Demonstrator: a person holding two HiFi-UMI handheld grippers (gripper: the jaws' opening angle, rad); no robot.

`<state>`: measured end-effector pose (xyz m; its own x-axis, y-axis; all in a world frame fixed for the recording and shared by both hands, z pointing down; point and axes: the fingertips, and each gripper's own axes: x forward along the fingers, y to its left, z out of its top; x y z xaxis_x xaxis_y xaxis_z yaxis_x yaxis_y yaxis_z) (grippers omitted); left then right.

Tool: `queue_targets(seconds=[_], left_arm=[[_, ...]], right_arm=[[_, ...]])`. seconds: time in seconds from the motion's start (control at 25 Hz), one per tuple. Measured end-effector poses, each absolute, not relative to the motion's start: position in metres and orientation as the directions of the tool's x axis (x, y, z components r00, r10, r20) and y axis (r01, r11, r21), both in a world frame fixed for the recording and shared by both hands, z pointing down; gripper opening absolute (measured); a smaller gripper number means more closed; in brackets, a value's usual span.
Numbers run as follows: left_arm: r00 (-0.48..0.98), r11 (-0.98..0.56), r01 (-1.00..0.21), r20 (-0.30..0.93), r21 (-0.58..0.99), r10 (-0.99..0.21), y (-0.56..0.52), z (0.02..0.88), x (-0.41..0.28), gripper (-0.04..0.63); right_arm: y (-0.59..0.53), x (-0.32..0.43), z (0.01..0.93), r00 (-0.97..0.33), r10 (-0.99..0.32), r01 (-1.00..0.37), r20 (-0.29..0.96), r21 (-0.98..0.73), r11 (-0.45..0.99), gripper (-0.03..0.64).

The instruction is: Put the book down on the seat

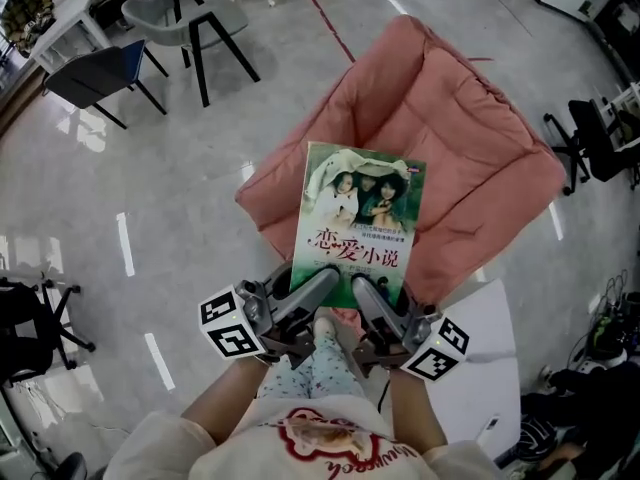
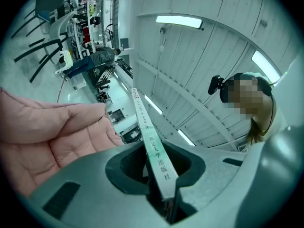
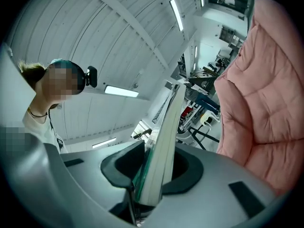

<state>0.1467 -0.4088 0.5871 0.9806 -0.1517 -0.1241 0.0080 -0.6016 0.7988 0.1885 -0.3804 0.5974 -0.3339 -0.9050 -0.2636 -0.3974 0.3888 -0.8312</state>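
A view from above, over the person's chest and sleeves, shows a paperback book (image 1: pixel 362 218) held out flat, cover up. The cover is green, with a photograph of people at the top and red Chinese lettering below.

The book lies over the near corner of a pink padded seat (image 1: pixel 470 138), which sits like a diamond on a pale, glossy floor (image 1: pixel 150 198). The far end of the book reaches toward the middle of the padding. Whether it touches the seat cannot be told.

The left gripper (image 1: pixel 316 284) holds the book's near edge toward its left corner. The right gripper (image 1: pixel 366 296) holds the same edge toward its right corner, just beside the left one. Each carries a cube with black and white square markers.

In the left gripper view, the grey fingers (image 2: pixel 76 189) are closed narrowly on the book. Its white spine with printed characters runs up out of the gap, and the pink seat fills the left side.

In the right gripper view, the fingers (image 3: pixel 228 189) are clamped on the page edges in the same way, with the pink padding at the right.

A blue chair (image 1: pixel 95 73) and a grey chair (image 1: pixel 185 13) stand on the floor well beyond the seat's left corner.
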Motion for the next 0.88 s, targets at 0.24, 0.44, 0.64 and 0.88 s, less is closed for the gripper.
queue_targets(seconds=[0.24, 0.44, 0.64, 0.88], left_arm=[[0.984, -0.56, -0.018, -0.086, 0.829, -0.159, -0.422, 0.613, 0.153, 0.094], [0.98, -0.536, 0.014, -0.119, 0.844, -0.161, -0.412, 0.525, 0.145, 0.094], [0.979, -0.434, 0.025, -0.11, 0.901, -0.172, -0.41, 0.463, 0.142, 0.094], [0.98, -0.402, 0.014, -0.093, 0.915, -0.176, -0.407, 0.486, 0.144, 0.094]], right_arm=[[-0.394, 0.194, 0.622, -0.338, -0.913, -0.375, -0.229, -0.857, 0.354, 0.107], [-0.384, 0.187, 0.531, -0.347, -0.918, -0.409, -0.194, -0.849, 0.334, 0.106], [-0.381, 0.183, 0.465, -0.353, -0.933, -0.434, -0.071, -0.871, 0.231, 0.107], [-0.379, 0.186, 0.488, -0.358, -0.933, -0.428, -0.034, -0.882, 0.197, 0.107]])
